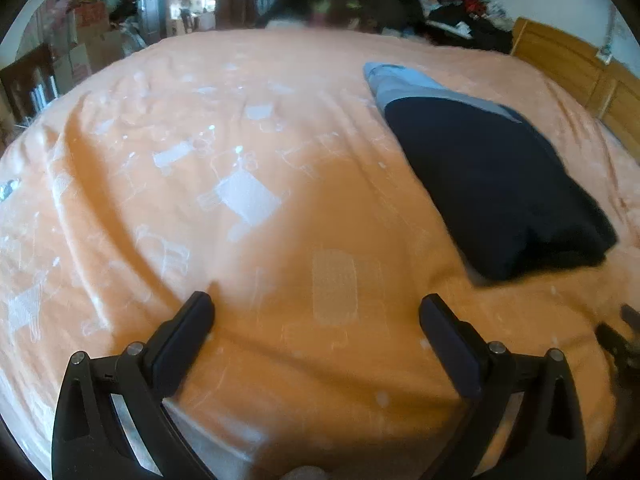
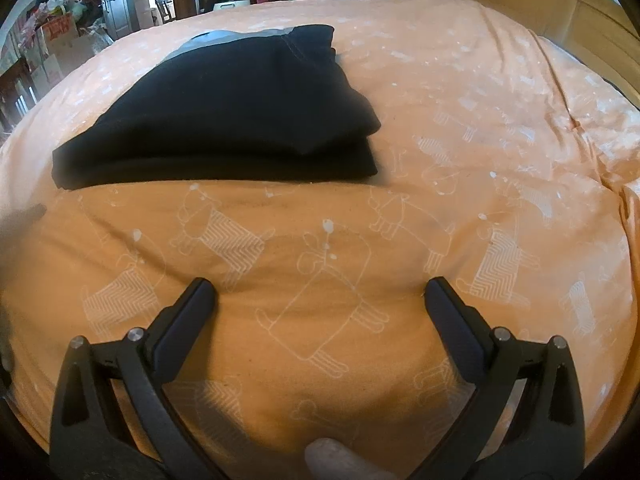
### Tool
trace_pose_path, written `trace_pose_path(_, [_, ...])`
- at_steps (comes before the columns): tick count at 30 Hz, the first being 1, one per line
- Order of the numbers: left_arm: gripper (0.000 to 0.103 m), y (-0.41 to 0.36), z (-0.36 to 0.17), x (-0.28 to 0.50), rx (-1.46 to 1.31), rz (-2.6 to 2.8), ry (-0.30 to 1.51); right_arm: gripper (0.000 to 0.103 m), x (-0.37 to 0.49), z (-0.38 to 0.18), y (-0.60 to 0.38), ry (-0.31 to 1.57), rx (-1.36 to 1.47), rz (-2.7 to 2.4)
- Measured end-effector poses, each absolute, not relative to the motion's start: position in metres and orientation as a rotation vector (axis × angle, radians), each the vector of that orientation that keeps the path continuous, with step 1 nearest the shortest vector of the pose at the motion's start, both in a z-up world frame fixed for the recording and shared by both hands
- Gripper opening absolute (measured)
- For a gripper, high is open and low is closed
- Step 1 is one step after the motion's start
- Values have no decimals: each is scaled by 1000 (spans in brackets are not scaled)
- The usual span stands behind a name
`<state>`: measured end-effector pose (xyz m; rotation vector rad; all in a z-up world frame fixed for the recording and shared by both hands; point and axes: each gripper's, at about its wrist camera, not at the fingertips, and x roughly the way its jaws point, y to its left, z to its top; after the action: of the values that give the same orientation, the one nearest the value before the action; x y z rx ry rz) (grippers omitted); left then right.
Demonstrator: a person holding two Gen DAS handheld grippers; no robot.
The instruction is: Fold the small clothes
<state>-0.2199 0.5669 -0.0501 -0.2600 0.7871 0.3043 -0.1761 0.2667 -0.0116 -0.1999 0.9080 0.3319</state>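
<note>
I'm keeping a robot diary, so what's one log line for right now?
left gripper: open, empty | right gripper: open, empty | dark folded garment: folded on orange bedspread, untouched

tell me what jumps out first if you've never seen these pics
A folded dark navy garment with a grey-blue panel lies on the orange bedspread printed with white dogs, ahead and left of the open right gripper. The open left gripper hovers over bare bedspread, holding nothing.

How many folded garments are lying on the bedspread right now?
1: a dark folded garment with a grey part at its far end, on the orange bedspread, ahead-left of the right gripper. Others could lie outside both views.
</note>
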Motion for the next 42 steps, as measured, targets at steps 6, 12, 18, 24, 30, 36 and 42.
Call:
trace_pose_path(6, [103,559,-49,-256,-248,241,750,103,-176,-11,266,911,-196,335])
trace_pose_path(12, [103,539,-55,-293,-156,254,721,103,-175,-11,267,911,-194,333])
trace_pose_path(18, [103,529,-53,-306,-99,267,732,103,-176,-8,267,925,-207,337])
trace_pose_path(24, [103,527,-31,-305,-87,250,789,103,-173,-9,267,940,-223,349])
trace_pose_path(30, [103,524,26,-300,-108,261,695,103,-169,3,269,972,-242,342])
trace_pose_path(36, [103,505,119,-305,-73,237,518,103,-183,80,269,839,-210,352])
trace_pose_path(42, [103,480,222,-326,-56,190,290,103,-230,200,265,571,-200,364])
